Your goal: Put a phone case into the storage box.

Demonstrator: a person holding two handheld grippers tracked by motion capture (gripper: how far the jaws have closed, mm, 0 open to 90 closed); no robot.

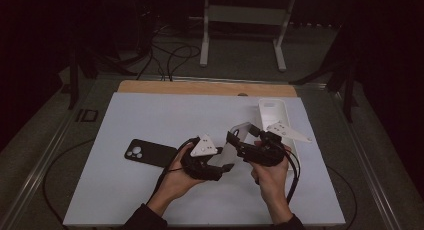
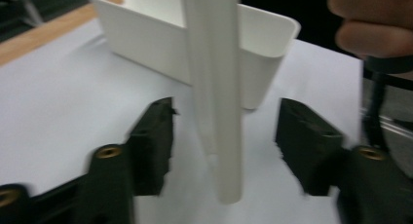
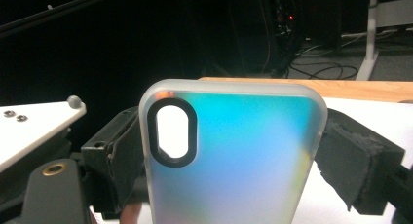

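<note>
The white surface (image 1: 150,190) carries a white bin (image 1: 274,112) at its far right and a black phone (image 1: 150,152) lying flat to the left. Between the two hands a translucent phone case (image 3: 234,156) is held above the surface — the right tongs (image 3: 234,160) clamp its two edges. The left tongs (image 2: 224,141) stand open, the case edge-on between their pads, untouched.
</note>
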